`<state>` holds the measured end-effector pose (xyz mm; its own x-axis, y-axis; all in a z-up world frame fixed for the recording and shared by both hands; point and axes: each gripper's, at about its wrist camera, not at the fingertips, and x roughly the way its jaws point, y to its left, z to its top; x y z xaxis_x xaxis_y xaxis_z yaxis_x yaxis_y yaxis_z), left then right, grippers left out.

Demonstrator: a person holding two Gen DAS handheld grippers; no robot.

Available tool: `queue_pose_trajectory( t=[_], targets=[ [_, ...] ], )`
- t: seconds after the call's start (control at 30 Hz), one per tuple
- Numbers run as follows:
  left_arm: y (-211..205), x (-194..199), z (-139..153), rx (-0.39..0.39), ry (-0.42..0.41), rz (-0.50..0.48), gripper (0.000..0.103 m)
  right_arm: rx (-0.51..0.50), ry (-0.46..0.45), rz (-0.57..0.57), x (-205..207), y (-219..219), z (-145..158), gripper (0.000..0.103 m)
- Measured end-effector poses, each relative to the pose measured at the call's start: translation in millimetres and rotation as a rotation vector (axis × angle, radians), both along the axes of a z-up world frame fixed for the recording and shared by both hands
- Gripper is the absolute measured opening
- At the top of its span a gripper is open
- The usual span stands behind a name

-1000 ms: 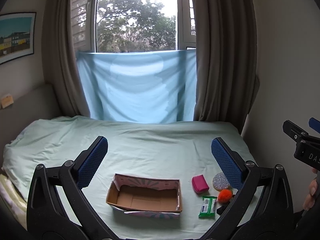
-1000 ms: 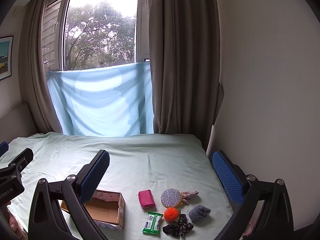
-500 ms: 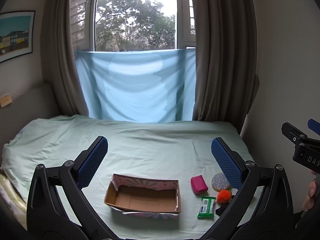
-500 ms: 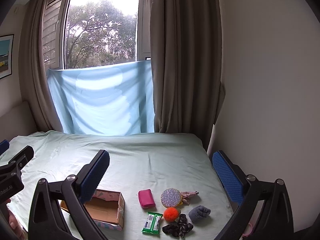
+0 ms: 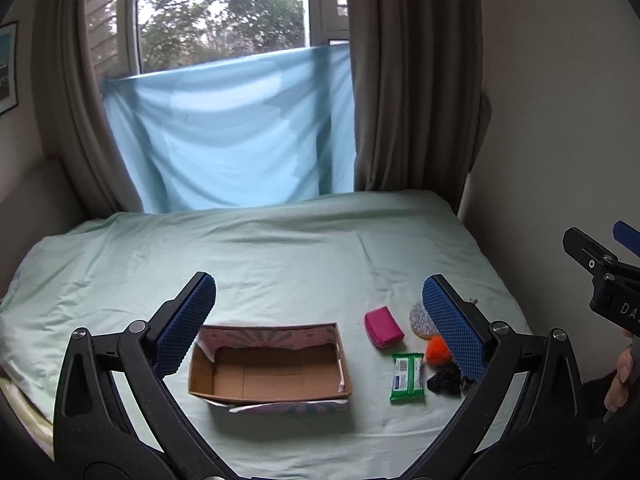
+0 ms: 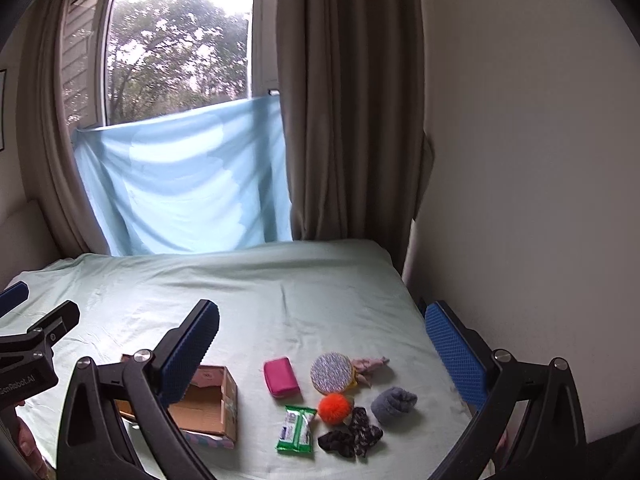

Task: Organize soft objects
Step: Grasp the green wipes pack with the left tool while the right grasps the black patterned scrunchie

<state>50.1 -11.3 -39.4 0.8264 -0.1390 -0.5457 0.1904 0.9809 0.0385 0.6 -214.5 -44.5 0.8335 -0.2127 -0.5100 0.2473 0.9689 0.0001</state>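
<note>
An empty cardboard box lies open on the pale green bed; it also shows in the right wrist view. To its right lie a pink pouch, a glittery round pad, a pink cloth scrap, an orange pompom, a green wipes pack, a dark scrunchie and a grey sock roll. My left gripper is open and empty above the box. My right gripper is open and empty above the objects.
The bed fills the room's width. A wall runs along its right side. Brown curtains and a hanging blue sheet stand at the far end under the window.
Both grippers have moved forward and tilted down toward the bed, so the box and objects look larger and closer. Both stay open and empty.
</note>
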Motion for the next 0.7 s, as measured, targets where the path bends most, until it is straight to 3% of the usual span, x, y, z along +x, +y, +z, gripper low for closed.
queue_pose_trajectory(
  t=[0.3,0.5,0.7],
  targets=[
    [-52,27,-119,0.000,0.225,-0.148,0.103,0.030,0.164,-0.074,2,-42,-104,0.103],
    [-96,46,-202,0.016,0.322,-0.173,0.103,0.049,0.241,-0.064,16,-73,-181,0.103],
    [-138,68,-294,0.050,0.400,-0.174,0.102,0.084,0.321,-0.042,35,-109,-276,0.103]
  ],
)
